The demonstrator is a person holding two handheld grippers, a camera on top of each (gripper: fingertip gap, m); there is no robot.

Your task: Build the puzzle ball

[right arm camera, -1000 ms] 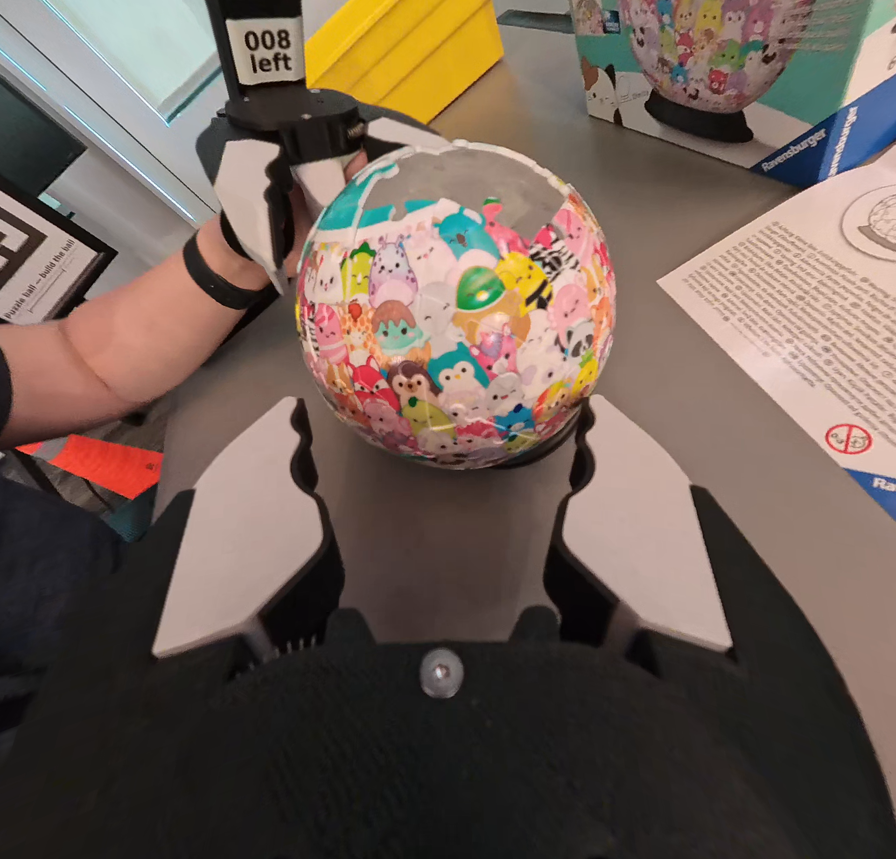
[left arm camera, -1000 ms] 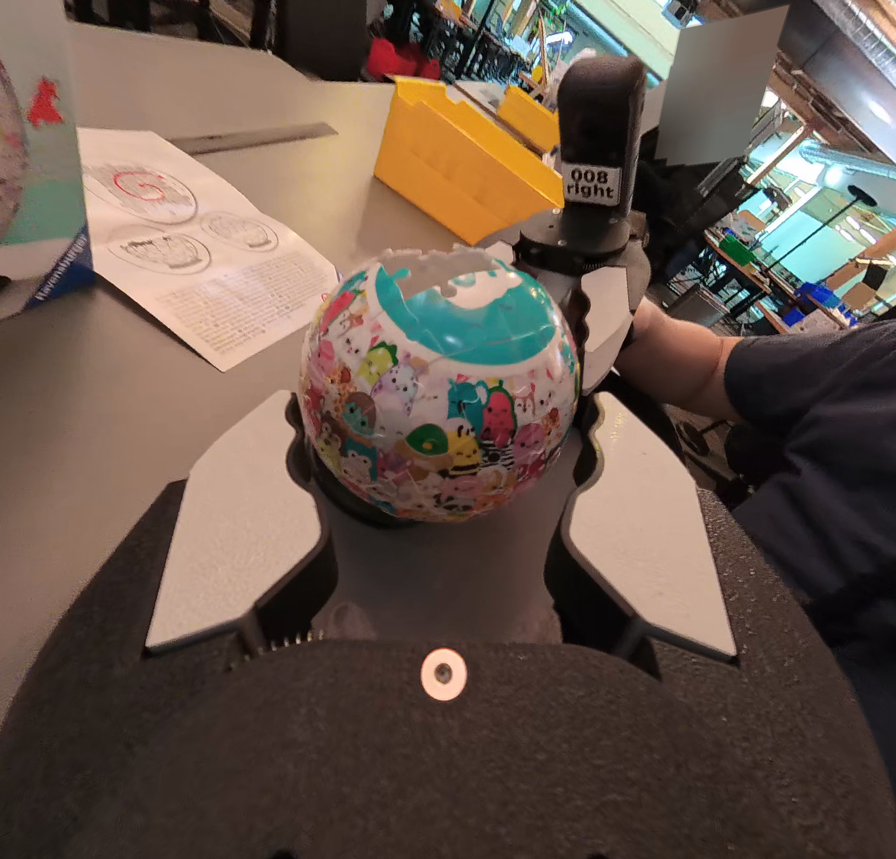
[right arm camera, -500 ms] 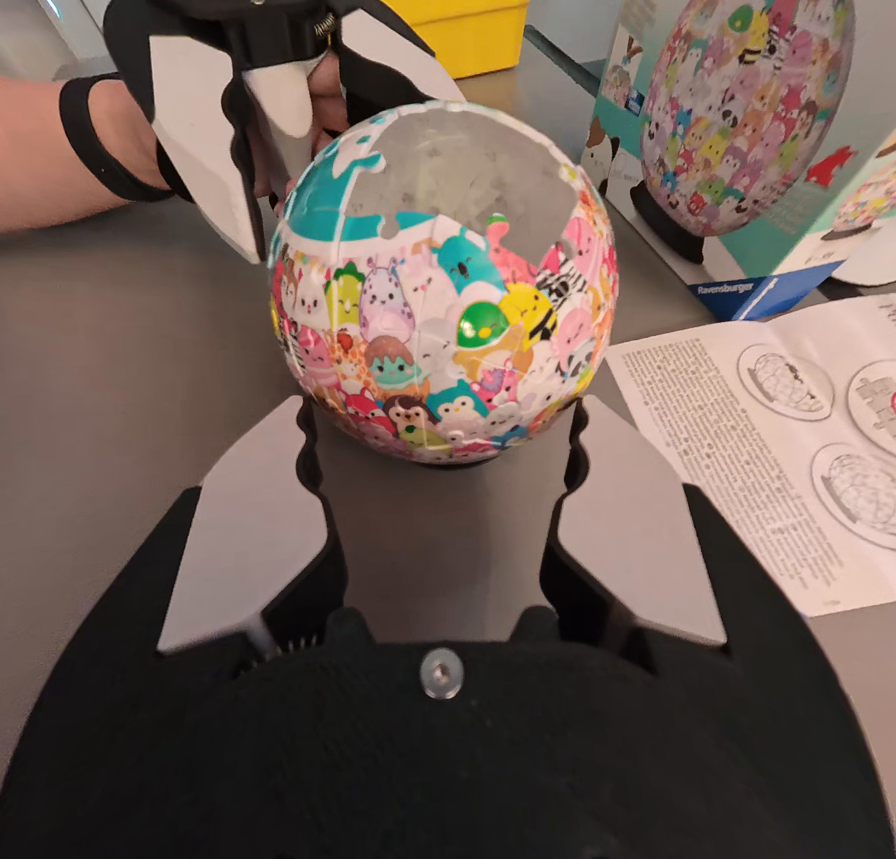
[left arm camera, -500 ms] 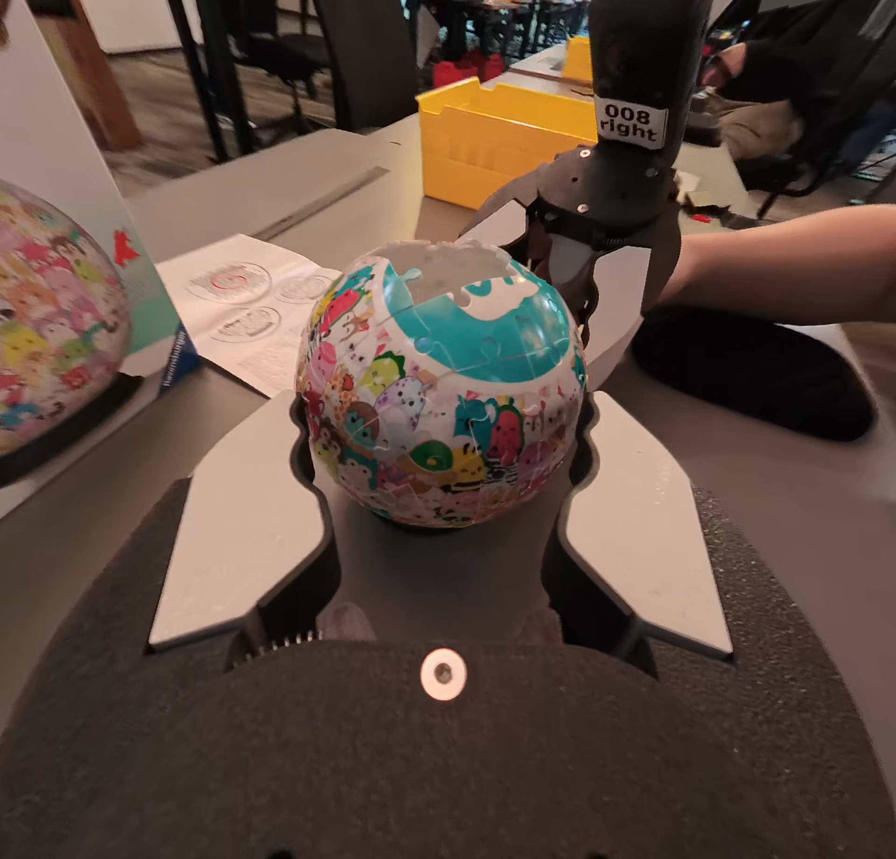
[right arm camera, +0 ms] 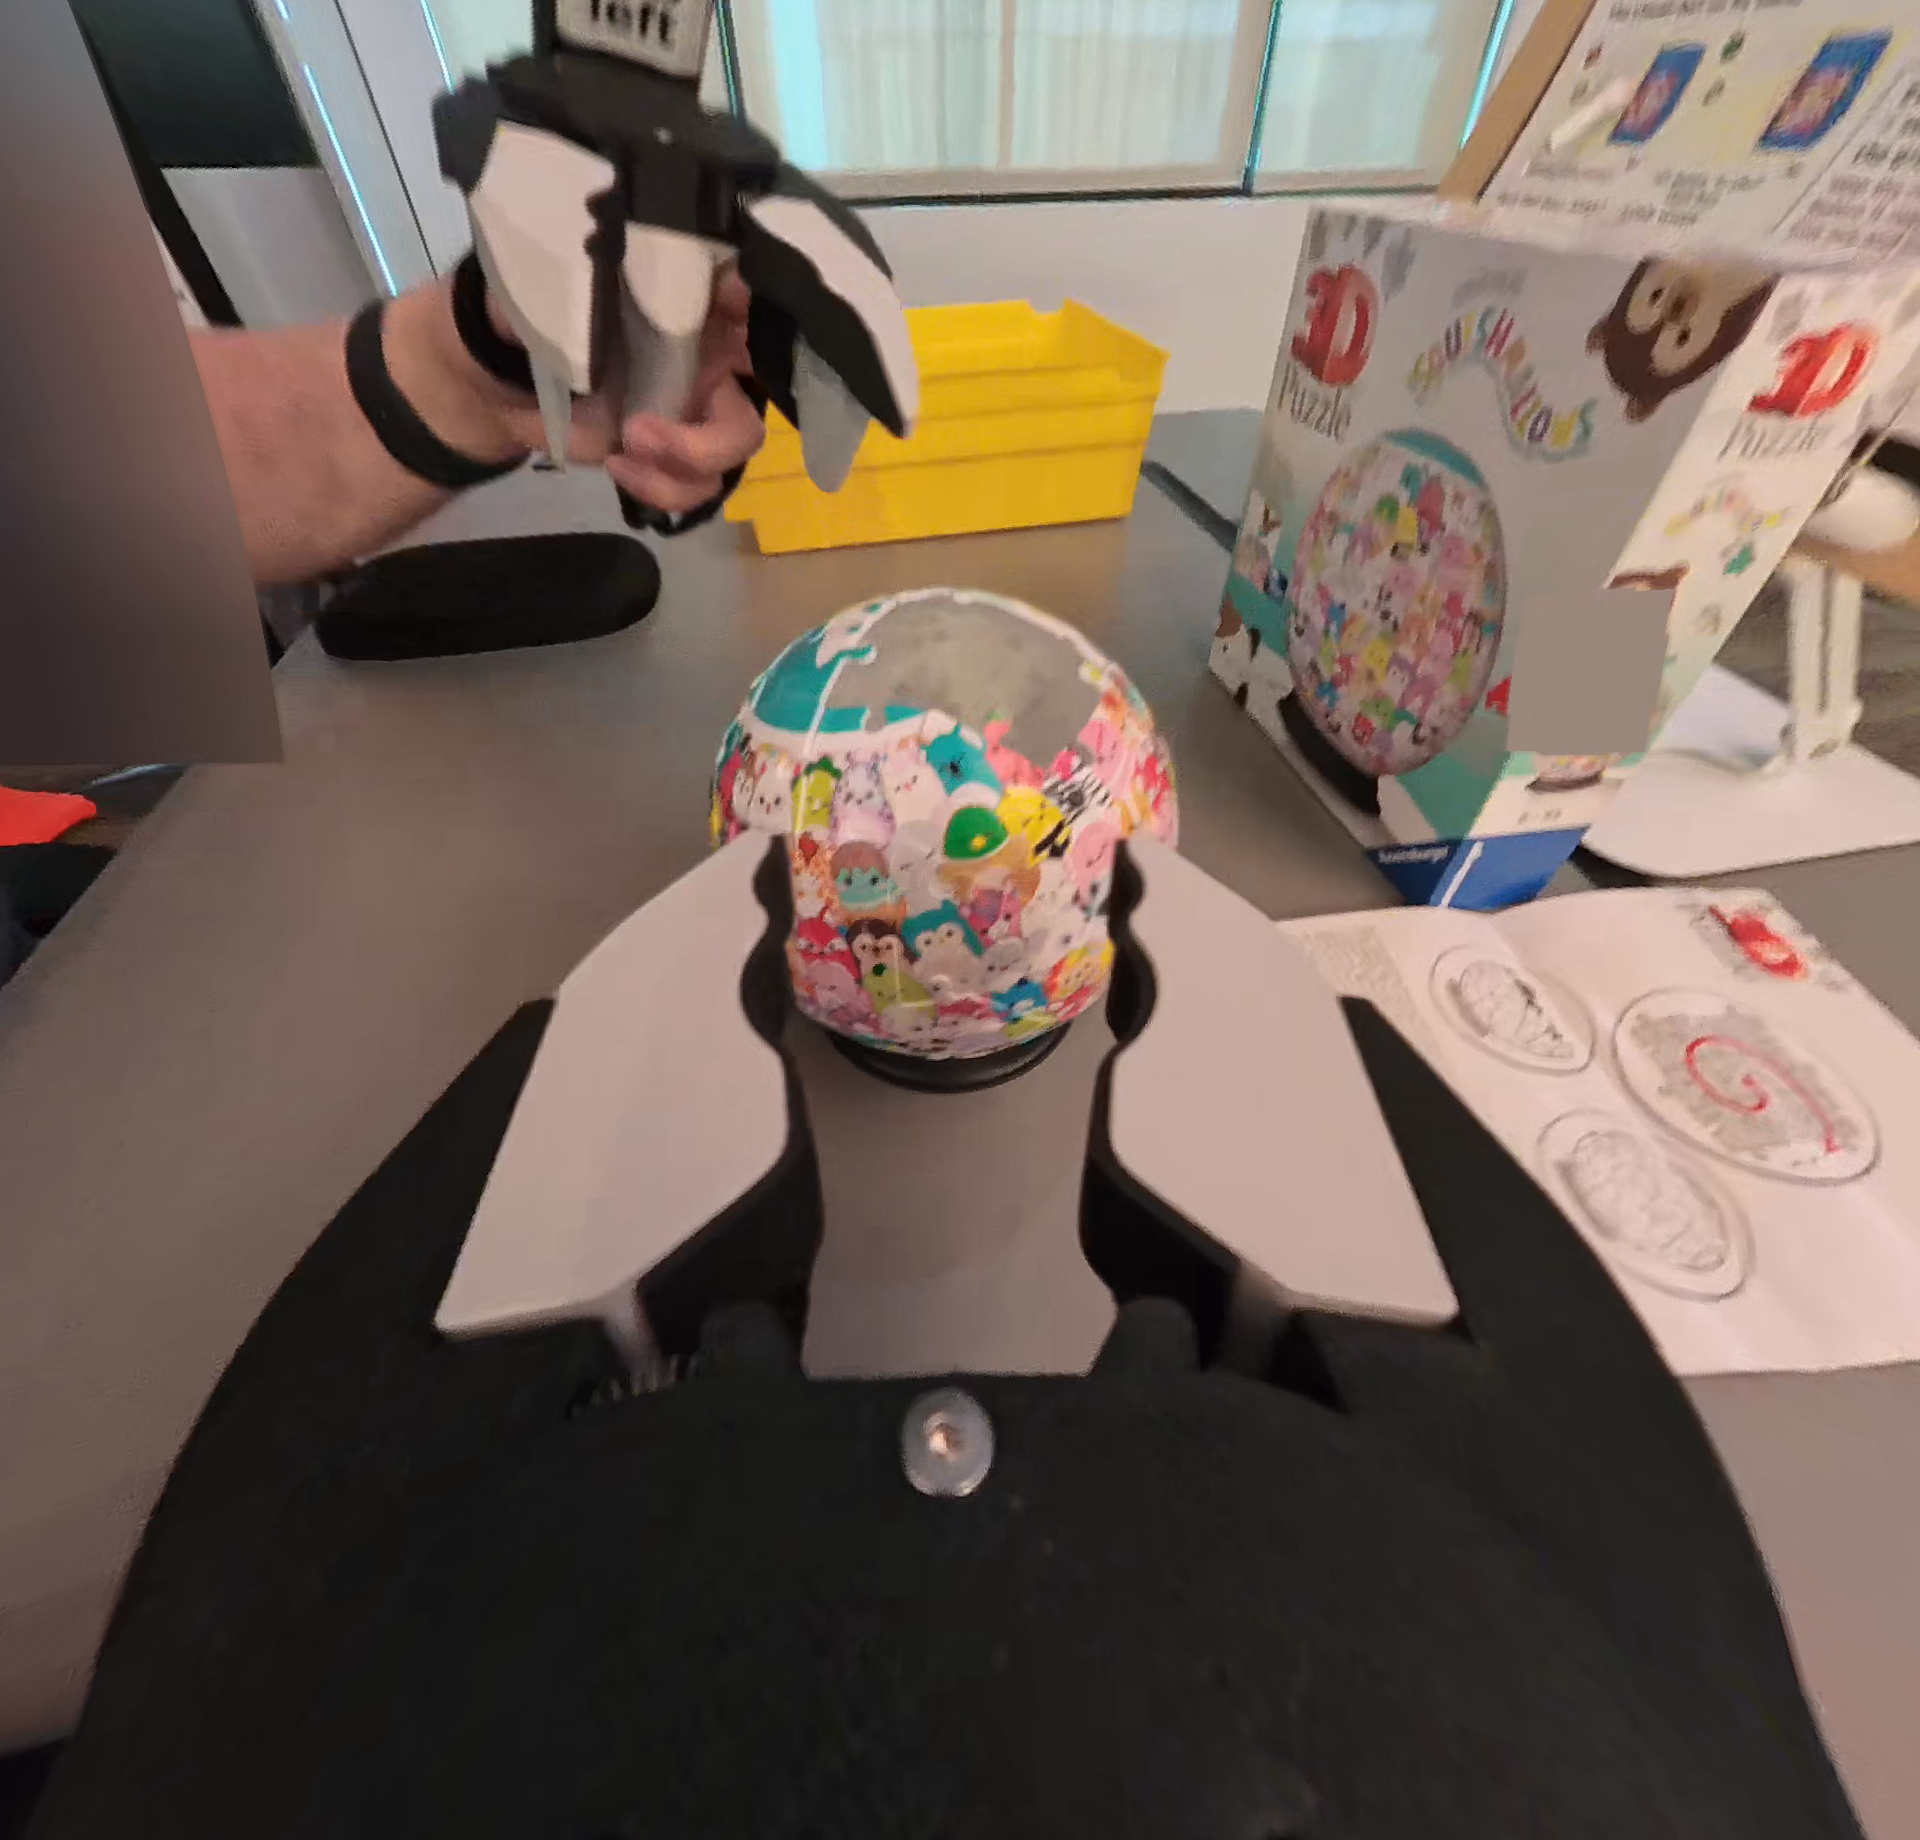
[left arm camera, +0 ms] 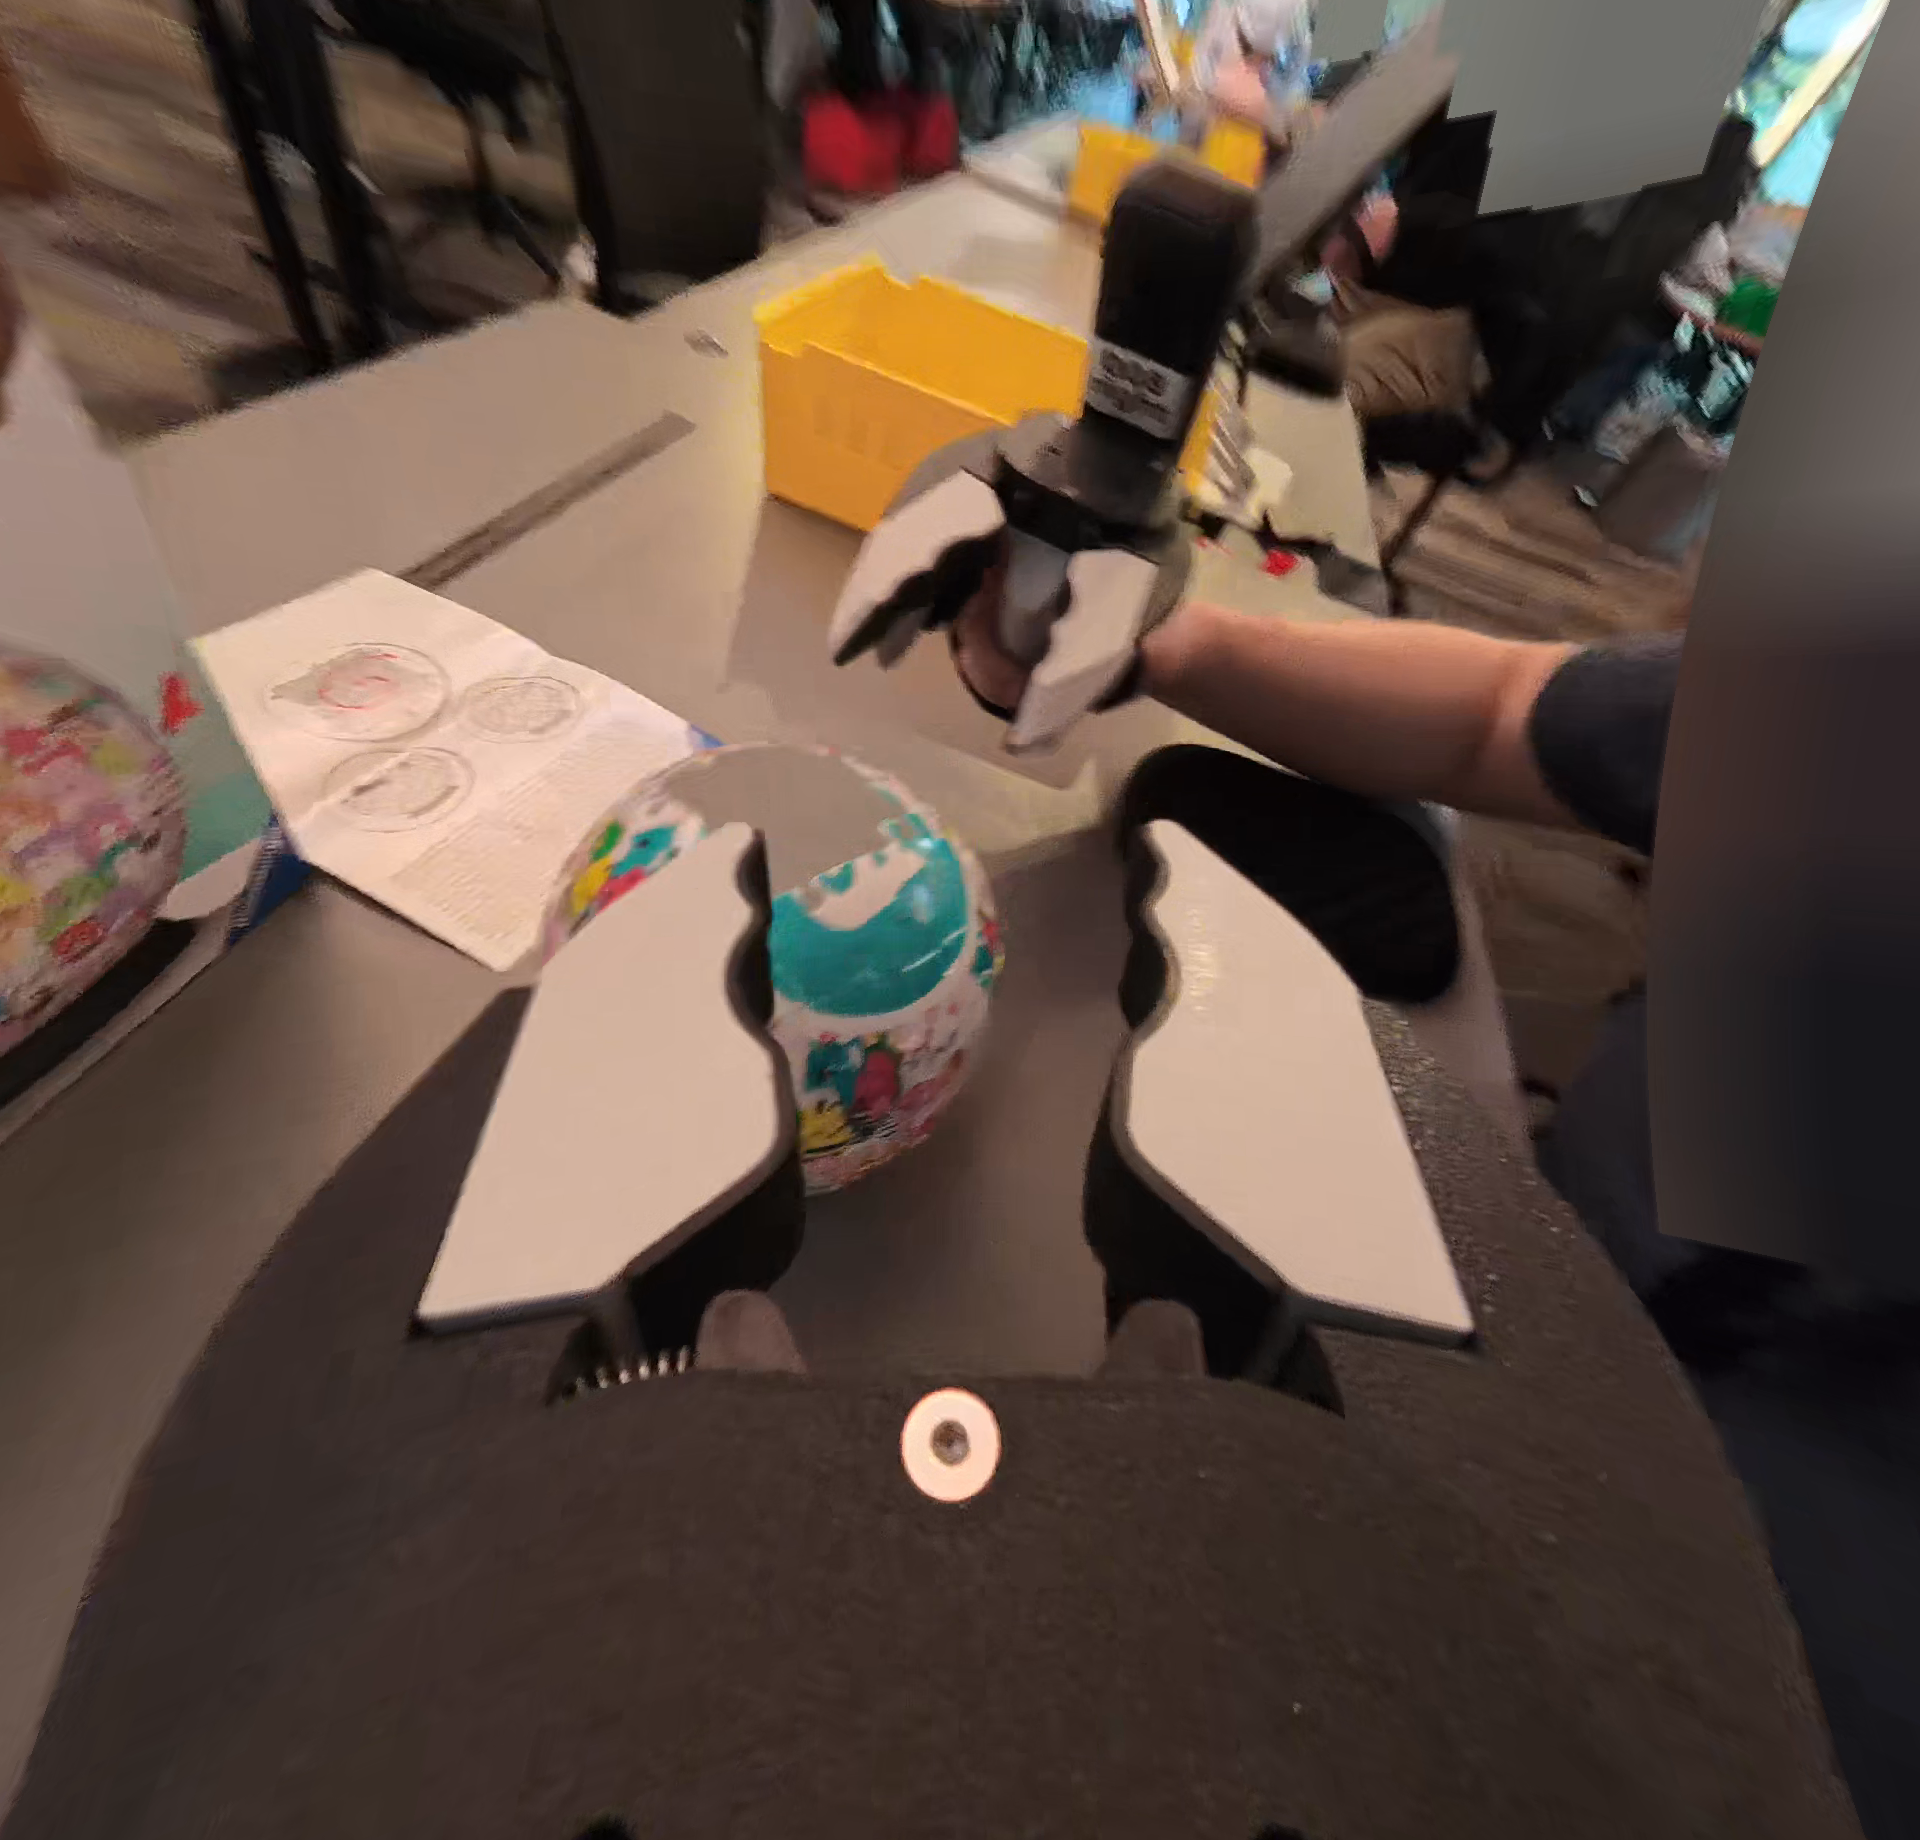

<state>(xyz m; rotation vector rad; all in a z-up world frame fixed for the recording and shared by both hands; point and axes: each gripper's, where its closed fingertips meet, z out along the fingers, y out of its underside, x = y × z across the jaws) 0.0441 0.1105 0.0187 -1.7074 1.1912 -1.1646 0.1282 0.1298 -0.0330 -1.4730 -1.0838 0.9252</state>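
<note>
The puzzle ball [right arm camera: 945,834] stands on a black ring stand [right arm camera: 940,1063] on the grey table. It is covered in colourful cartoon figures, with a teal band and an open hole at the top. In the left wrist view the ball [left arm camera: 883,959] is partly hidden behind one finger. My right gripper [right arm camera: 945,855] is open and empty, held back from the ball; it also shows in the left wrist view [left arm camera: 940,694], raised beyond the ball. My left gripper [left arm camera: 945,845] is open and empty above the ball; it also shows in the right wrist view [right arm camera: 691,450], raised at the far left.
A yellow bin [right arm camera: 987,440] stands at the back of the table. The puzzle box [right arm camera: 1455,564] stands upright beside the ball, with a paper instruction sheet [right arm camera: 1662,1115] flat in front of it. A black pad [right arm camera: 488,595] lies near the table edge. A white stand [right arm camera: 1766,803] is behind the sheet. The gap from one gripper's tips to the other's is roughly 11 centimetres.
Both grippers have pulled back and lifted away from the ball, which they flanked closely before. The ball stays on its stand.
</note>
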